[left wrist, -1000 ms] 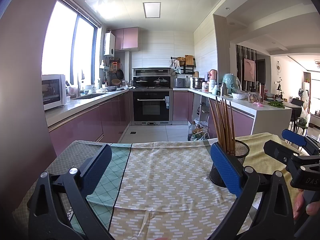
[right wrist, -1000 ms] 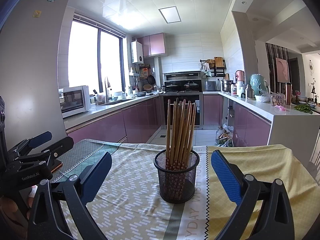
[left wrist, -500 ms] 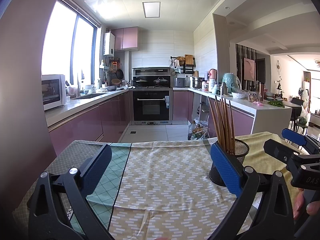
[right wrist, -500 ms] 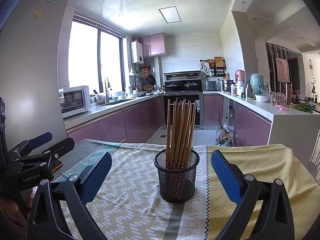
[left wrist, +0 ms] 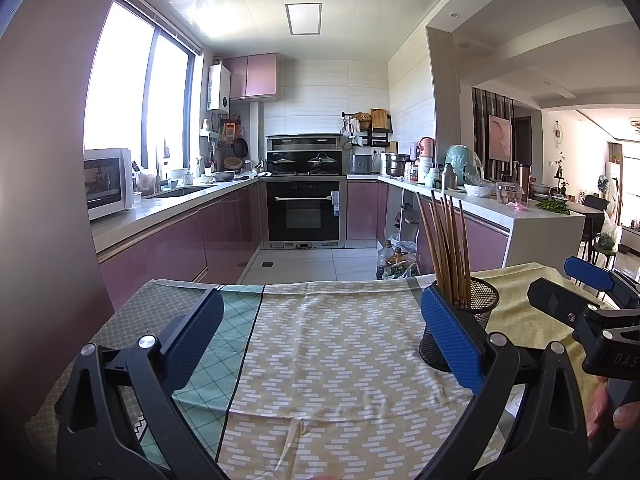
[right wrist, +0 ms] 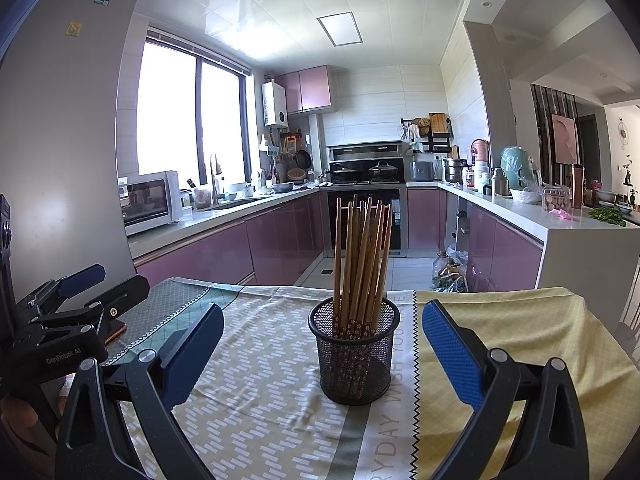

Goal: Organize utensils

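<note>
Chopsticks [right wrist: 362, 264] stand bundled in a black wire-mesh cup [right wrist: 354, 354] near the middle of the cloth-covered table [right wrist: 520, 336], leaning a little apart at their tops. The right gripper [right wrist: 322, 346] is held low with the cup straight ahead between its two blue pads, jaws spread wide and touching nothing. The left gripper [left wrist: 322, 334] is off to the side, also spread and empty, with bare cloth ahead of it and the cup just behind its right-hand pad.

My guess is the sorting has hardly begun or is nearly finished; no loose utensil shows on the table, so I cannot tell which. If a stick is to come out, I would have the right gripper rise to the upper shafts, pick one at the edge of the bundle, close across it and lift straight up. The left could brace the cup's rim, since light mesh tips easily.

The sticks are slim, smooth wood, tan above, with a small flowered pattern on the lower ends inside the cup. They will roll and slip against each other. The mesh is stiff, round and see-through. The cloth is soft woven fabric, yellow and beige brick print with a green diamond panel, slightly wrinkled, so the cup may slide on it.
</note>
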Tool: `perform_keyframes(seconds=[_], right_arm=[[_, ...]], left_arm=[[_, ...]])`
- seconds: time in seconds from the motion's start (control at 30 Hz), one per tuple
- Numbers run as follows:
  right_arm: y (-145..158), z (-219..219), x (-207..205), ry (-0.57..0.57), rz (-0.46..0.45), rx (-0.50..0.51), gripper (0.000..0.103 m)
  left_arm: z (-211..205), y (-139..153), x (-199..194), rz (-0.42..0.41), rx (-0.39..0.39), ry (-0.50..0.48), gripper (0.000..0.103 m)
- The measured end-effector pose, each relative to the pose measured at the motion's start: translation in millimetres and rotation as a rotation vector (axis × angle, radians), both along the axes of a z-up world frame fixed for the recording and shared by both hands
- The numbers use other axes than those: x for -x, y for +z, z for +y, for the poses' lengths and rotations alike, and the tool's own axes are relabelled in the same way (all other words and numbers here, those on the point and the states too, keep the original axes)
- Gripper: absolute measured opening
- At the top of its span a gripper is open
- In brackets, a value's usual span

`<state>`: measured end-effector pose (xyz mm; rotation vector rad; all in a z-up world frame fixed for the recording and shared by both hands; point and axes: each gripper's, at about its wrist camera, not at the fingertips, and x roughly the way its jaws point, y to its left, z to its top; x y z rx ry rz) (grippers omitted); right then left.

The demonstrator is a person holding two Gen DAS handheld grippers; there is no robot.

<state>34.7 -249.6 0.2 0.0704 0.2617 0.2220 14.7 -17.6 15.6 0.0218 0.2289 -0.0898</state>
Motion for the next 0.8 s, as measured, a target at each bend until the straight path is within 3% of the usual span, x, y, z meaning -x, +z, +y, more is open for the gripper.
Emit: perform_keyframes(seconds=[0.63, 0.8], right_arm=[[-2, -1, -1, -0.005, 0.014, 0.004, 0.096], [-18, -30, -21, -0.077, 0.12, 0.019, 0.096]], left_arm=[[-3, -3, 5, 0.008, -0.025, 0.01, 0.097], [0, -9, -9, 0.074, -0.012, 0.015, 0.097]])
